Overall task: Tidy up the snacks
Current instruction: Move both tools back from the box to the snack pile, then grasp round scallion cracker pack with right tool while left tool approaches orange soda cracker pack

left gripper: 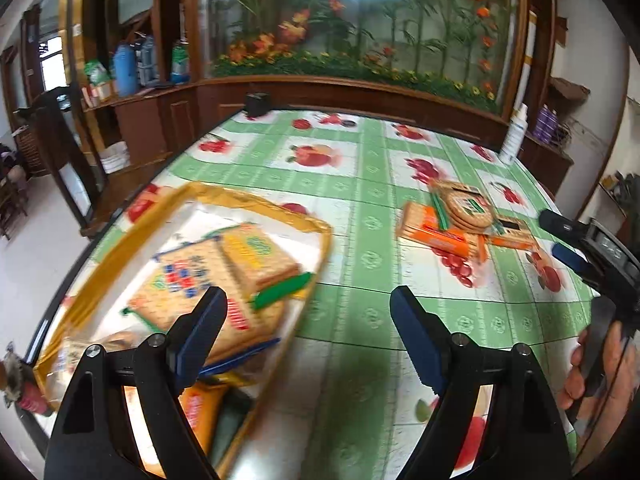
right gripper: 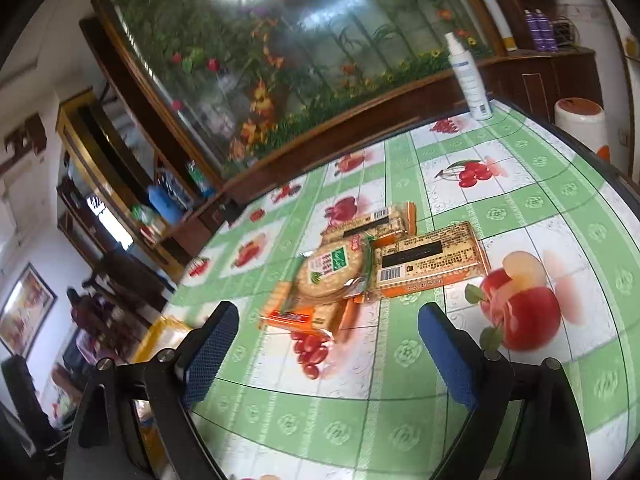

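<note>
Currently listed: biscuit packets (right gripper: 360, 276), a loose heap toward the tabletop's far right corner; others already lie in the yellow tray (left gripper: 312, 224) at its left edge. Light, crinkly, slippery film; brittle contents. I'd pinch across a packet's flat long sides, gently. Left gripper (left gripper: 308, 328) and right gripper (right gripper: 328, 344): jaws apart, empty.

Orange cracker packs (right gripper: 428, 264) and a round-biscuit pack (right gripper: 334, 274) lie overlapping; others fill the yellow tray (left gripper: 280, 208).
</note>
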The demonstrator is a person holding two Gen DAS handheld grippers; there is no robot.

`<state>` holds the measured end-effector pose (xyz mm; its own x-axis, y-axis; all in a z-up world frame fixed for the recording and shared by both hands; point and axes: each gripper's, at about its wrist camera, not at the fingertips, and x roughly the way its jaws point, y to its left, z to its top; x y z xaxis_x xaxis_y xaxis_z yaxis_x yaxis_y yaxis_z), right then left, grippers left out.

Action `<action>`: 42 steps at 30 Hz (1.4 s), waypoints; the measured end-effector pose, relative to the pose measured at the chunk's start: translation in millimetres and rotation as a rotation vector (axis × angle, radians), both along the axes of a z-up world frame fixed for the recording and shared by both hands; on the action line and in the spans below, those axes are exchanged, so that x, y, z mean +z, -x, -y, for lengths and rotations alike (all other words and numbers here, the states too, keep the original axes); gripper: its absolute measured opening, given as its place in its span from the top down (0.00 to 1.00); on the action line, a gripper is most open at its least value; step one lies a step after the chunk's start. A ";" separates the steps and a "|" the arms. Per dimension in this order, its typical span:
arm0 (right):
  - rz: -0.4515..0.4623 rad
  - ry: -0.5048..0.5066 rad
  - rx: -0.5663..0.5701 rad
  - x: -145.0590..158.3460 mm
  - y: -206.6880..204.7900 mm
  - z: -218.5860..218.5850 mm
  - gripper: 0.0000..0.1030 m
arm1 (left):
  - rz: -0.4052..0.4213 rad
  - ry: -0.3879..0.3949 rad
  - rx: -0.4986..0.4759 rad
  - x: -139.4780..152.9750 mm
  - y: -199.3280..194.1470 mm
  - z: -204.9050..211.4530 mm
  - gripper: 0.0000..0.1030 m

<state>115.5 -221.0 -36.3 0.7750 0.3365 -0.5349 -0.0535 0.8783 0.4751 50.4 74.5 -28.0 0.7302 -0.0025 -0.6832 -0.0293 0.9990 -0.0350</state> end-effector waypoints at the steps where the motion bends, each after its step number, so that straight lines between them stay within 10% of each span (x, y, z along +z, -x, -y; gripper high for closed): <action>1: -0.007 0.017 0.002 -1.6 -4.3 -3.7 0.06 | -0.006 0.003 -0.006 -1.5 -2.5 3.0 0.18; 28: -0.240 0.534 0.070 -40.0 -131.5 -103.8 0.00 | -0.175 -0.048 -0.175 -32.0 -90.6 48.4 0.19; 42: -0.117 0.246 0.053 -1.9 -75.4 -33.2 0.22 | -0.198 -0.468 -0.649 -32.8 -135.7 146.9 0.18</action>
